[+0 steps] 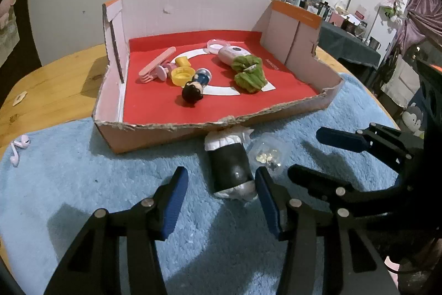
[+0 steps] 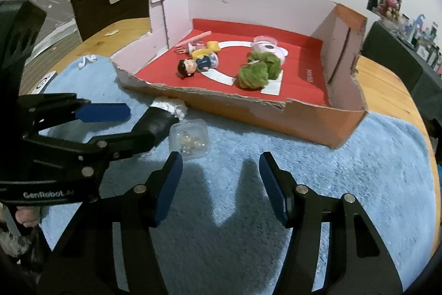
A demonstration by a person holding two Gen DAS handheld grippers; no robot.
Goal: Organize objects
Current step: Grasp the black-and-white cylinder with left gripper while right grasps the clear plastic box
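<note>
A cardboard box (image 1: 171, 130) (image 2: 304, 115) with a red floor stands on a blue mat (image 1: 83, 184). In it lie a doll figure (image 1: 194, 89) (image 2: 193, 65), a yellow cap (image 1: 182, 75), a pink fork (image 1: 157, 64), a green cloth (image 1: 248, 71) (image 2: 258, 71) and a pink case (image 1: 230, 53). A black roll with white ends (image 1: 230, 166) (image 2: 163, 118) lies in front of the box. My left gripper (image 1: 221, 201) (image 2: 135, 123) is open around its near end. A small clear box of beads (image 1: 266, 154) (image 2: 190, 141) lies beside it. My right gripper (image 2: 219, 184) (image 1: 312, 154) is open and empty, to the right of the clear box.
White earbuds (image 1: 18, 148) (image 2: 87, 60) lie at the mat's left edge. The wooden table (image 1: 55, 79) shows around the mat. Cluttered shelves and furniture stand at the far right.
</note>
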